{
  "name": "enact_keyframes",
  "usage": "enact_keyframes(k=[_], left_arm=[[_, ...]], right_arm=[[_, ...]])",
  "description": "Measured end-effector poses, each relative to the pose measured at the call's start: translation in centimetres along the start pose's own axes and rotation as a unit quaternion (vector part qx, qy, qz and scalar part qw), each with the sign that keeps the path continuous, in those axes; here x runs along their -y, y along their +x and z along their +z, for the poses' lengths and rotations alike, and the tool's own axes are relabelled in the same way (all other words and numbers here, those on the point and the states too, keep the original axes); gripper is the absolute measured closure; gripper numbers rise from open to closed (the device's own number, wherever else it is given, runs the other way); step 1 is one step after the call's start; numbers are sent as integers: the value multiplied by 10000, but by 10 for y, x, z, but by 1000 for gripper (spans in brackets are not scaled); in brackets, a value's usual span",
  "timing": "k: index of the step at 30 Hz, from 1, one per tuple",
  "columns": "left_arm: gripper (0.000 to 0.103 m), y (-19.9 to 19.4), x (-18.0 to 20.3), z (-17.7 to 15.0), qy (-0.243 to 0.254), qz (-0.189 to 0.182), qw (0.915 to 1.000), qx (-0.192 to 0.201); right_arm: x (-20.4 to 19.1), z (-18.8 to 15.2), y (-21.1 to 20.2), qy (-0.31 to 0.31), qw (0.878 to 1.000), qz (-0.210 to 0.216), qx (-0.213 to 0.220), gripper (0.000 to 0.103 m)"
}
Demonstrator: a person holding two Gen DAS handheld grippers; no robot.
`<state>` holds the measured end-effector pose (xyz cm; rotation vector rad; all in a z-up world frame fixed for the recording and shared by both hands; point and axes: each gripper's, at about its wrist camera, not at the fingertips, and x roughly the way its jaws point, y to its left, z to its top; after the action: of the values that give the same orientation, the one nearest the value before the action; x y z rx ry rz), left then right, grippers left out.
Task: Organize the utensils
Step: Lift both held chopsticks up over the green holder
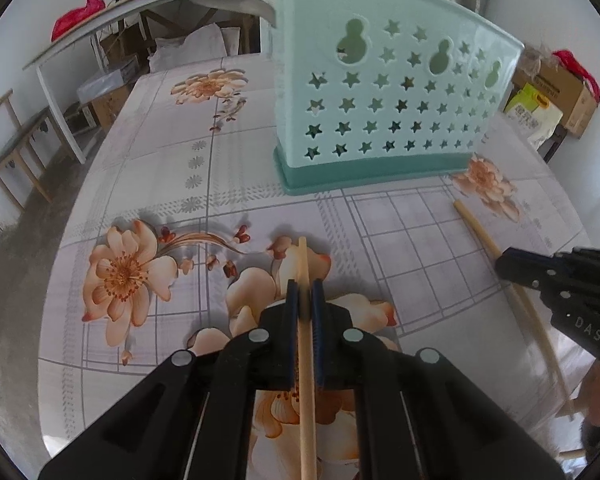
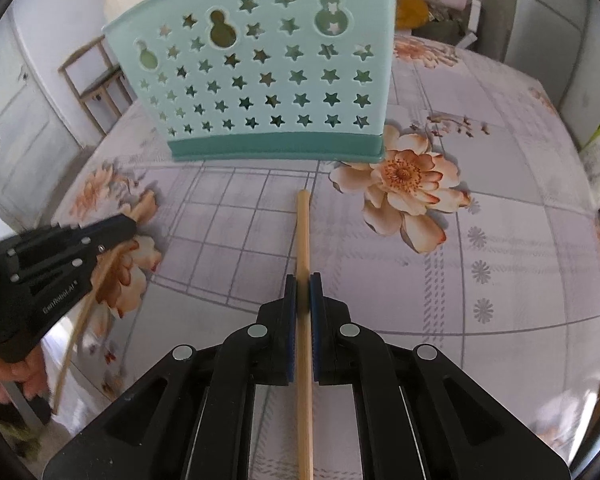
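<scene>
Both tongs hold a chopstick, short of the utensil holder.

The left gripper (image 1: 305, 288) is clamped narrow on a wooden chopstick (image 1: 305, 344) that runs between its pads and pokes out ahead of the tips; the right gripper (image 2: 303, 284) grips a second chopstick (image 2: 303, 240) the same way. The mint-green utensil holder (image 1: 380, 92) stands upright on the flowered tablecloth (image 1: 160, 168), ahead of and above both sets of tips, its open top out of sight. This looks like the carry step: sticks are picked up, not yet dropped in. Next each stick likely needs lifting above the rim and tipping upright before release.
</scene>
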<state>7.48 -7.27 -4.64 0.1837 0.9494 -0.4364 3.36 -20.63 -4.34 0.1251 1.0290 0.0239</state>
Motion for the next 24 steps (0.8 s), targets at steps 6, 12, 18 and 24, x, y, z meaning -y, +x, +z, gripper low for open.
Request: enact_keyframes(k=[6,12,18,24], left_arm=[[97,-24,-17,8,-306,-246,9985,378],[97,-90,-37,23,-647,-733,9868,1295],[97,-153,-54,38,-872,-1163,9649,2185],[97,-204,-57,74,-840,-1639,9368,2976]], right_arm=[[5,12,-28,265,9984,295,411,99],[3,23,-70,393,9921,626,1014,99],[5,23,-99,386,9889,591,1305,99],[16,20,-111,597,9851,603,1499,99]])
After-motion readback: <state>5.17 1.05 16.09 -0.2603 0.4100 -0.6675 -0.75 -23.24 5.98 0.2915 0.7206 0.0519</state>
